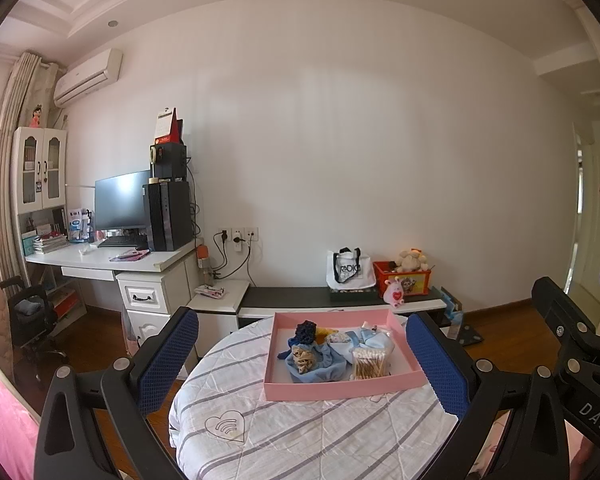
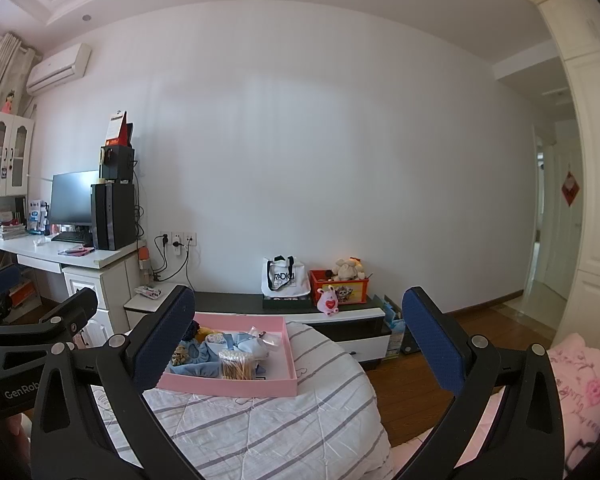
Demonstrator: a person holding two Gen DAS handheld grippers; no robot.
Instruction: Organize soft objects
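Soft objects (image 1: 320, 354), a heap of blue cloth, scrunchies and small pouches, lie inside the pink tray (image 1: 340, 390) that sits on the striped quilt (image 1: 300, 432) covering a round surface. A clear pack of cotton swabs (image 1: 371, 364) stands near the tray's front wall, right of the blue cloth. The left gripper (image 1: 302, 360) hangs short of the tray, jaws spread wide and holding nothing. The right gripper (image 2: 298, 344), right of the tray, is likewise wide apart and empty.
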